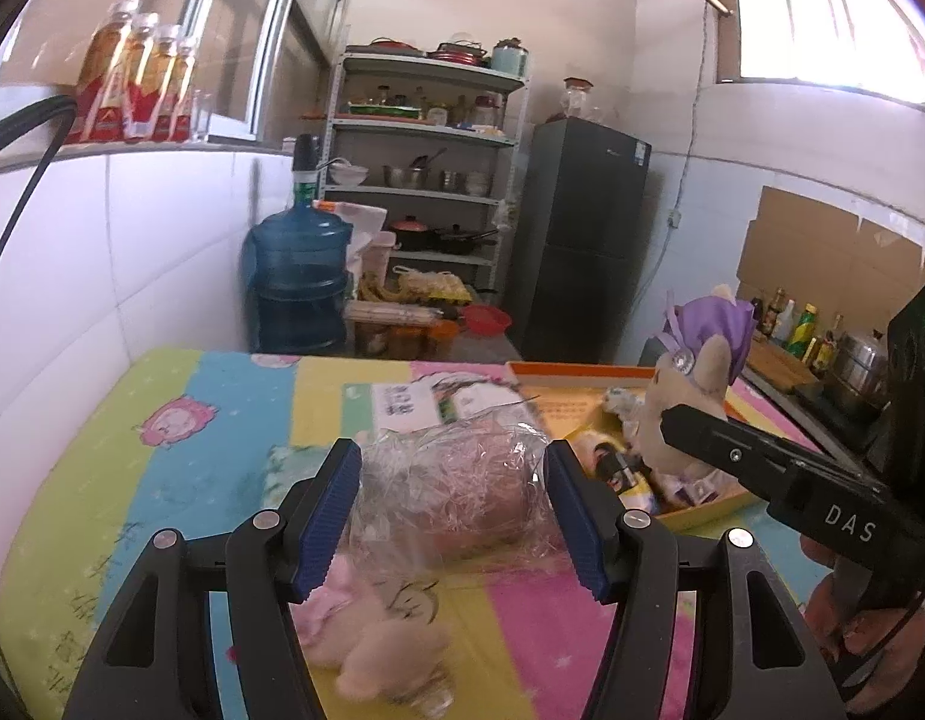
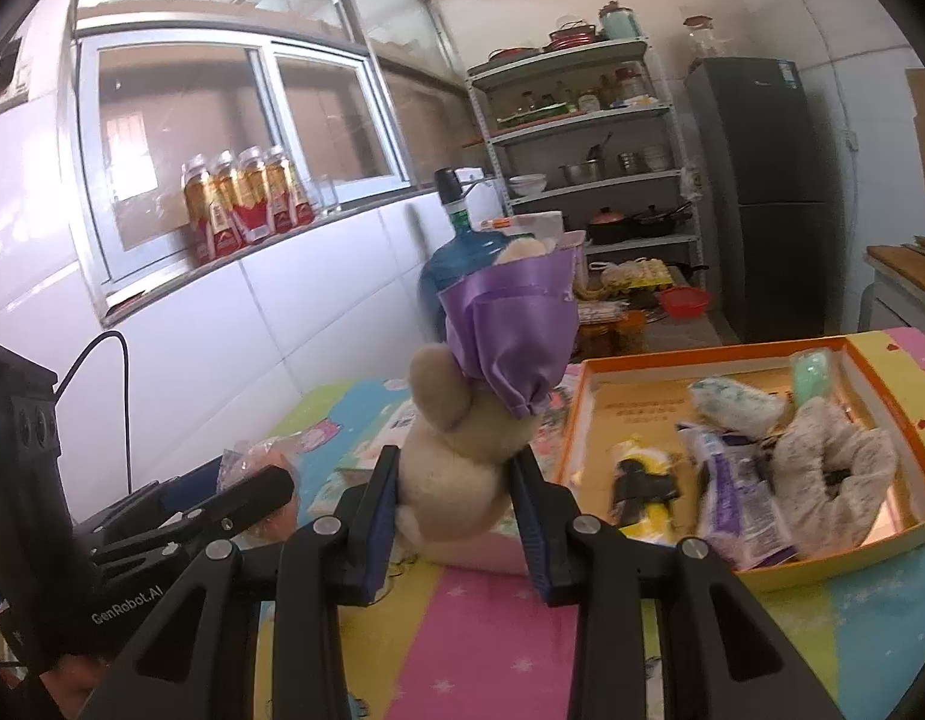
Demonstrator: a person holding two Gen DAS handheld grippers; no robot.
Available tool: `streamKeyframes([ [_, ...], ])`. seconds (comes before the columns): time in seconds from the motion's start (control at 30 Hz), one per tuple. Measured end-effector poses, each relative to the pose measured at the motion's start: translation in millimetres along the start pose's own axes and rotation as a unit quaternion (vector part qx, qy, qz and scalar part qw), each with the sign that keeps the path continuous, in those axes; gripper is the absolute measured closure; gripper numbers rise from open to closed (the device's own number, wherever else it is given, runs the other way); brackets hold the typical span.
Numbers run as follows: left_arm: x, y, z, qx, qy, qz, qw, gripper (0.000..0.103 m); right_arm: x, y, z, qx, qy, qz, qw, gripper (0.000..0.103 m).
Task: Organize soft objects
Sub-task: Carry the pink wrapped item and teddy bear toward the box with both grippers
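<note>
Left tongs (image 1: 453, 495) pinch one crinkly clear plastic bag (image 1: 462, 480) with something pinkish-brown inside, blue pads pressed on both its sides, held above the colourful cartoon mat (image 1: 180, 420) that covers the desk. Under those tongs one pale pink-and-beige plush toy (image 1: 372, 642) lies on the mat, blurred. Right tongs (image 2: 456, 504) pinch one beige plush toy (image 2: 462, 468) by its body; it wears a purple satin cloth (image 2: 510, 336) on its head and stands upright in the grip, just left of the orange tray (image 2: 918, 450). One tray on the mat, near right edge of the desk, holding about six soft things: one grey fuzzy ring-shaped piece (image 2: 834, 468), one white-and-blue speckled bundle (image 2: 732, 405), one green pouch (image 2: 813, 372), one purple-and-white packet (image 2: 732, 498), one yellow-and-black small toy (image 2: 642, 486), rest too blurred to tell. Four bottles (image 2: 246, 204) of amber drink on the window ledge, one blue water jug (image 2: 462, 252) behind the desk.
</note>
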State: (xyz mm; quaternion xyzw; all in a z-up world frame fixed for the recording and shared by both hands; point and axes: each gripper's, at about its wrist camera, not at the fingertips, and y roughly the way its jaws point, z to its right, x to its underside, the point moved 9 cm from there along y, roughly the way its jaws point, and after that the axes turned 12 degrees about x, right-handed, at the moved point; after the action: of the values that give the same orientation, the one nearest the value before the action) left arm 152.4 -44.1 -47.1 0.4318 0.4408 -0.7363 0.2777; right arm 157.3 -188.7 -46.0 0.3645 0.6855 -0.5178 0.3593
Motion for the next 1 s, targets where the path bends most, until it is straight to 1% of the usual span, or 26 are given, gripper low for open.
streamKeyframes([
  [0.33, -19, 34, 39, 0.017, 0.016, -0.009, 0.9997, 0.038, -20, 0, 47, 0.021, 0.015, 0.010, 1.000, 0.067],
  [0.6, -34, 59, 70, 0.033, 0.024, -0.011, 0.9991, 0.038, -28, -2, 80, 0.036, 0.029, 0.019, 0.999, 0.067],
  [0.77, -42, 77, 82, 0.039, 0.029, -0.013, 0.9987, 0.038, -33, -7, 107, 0.057, 0.035, 0.028, 0.997, 0.067],
  [1.0, -47, 109, 97, 0.043, 0.027, -0.025, 0.9984, 0.038, -36, 0, 140, 0.067, 0.048, 0.027, 0.996, 0.067],
])
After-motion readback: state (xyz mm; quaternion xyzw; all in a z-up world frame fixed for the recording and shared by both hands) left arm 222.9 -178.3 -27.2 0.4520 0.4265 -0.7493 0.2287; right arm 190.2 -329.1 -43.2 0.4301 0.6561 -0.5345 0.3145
